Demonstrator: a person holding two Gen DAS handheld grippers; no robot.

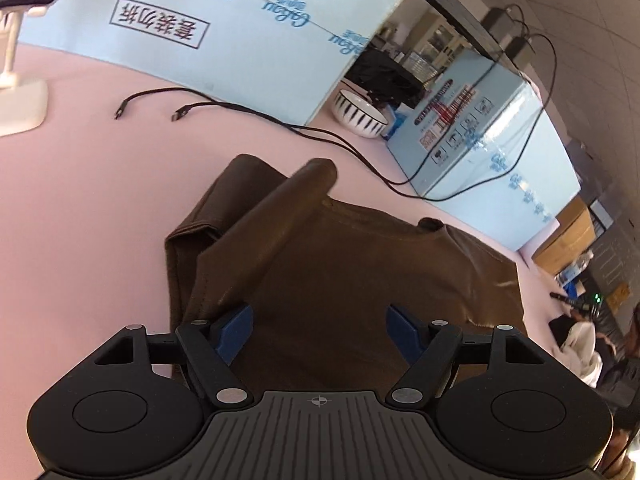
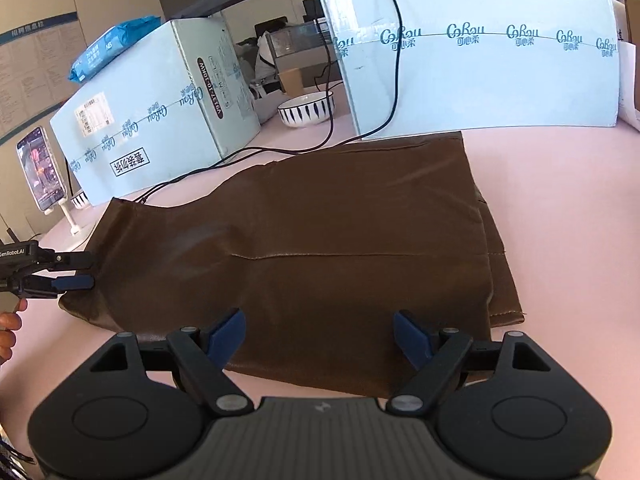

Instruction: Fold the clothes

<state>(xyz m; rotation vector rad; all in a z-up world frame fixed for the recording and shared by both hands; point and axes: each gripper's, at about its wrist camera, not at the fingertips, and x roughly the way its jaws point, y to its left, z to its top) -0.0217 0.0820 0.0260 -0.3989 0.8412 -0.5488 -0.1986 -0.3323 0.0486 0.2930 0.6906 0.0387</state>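
From the left wrist camera, the left gripper (image 1: 320, 326) hangs over a dark brown, smooth-surfaced garment (image 1: 340, 272) lying on the pale pink tabletop (image 1: 88, 200). Its blue fingers (image 1: 236, 330) stand wide apart with nothing between them, only cloth below. The garment is partly folded, with a narrow doubled strip running up toward a rounded end. Two thin black cables with plugs (image 1: 180, 110) lie on the pink surface beyond it. A white bowl with dark stripes (image 1: 360, 116) sits further back between two pale blue printed cardboard boxes (image 1: 224, 28). A white stand (image 1: 20, 100) is at the far left edge.

Over on the right wrist camera, the right gripper (image 2: 320, 334) is poised above the near edge of the same brown garment (image 2: 320, 240), fingers spread apart and gripping nothing. The cloth lies flat across the pink table (image 2: 560, 220), a stitched seam running across its middle, layered edges showing on the right. At the left edge the other gripper (image 2: 80, 274) reaches the garment's left end; whether it touches I cannot tell. A phone on a white stand (image 2: 40, 172) is upright beside a blue box (image 2: 160, 112), and the striped bowl (image 2: 306, 110) sits behind.
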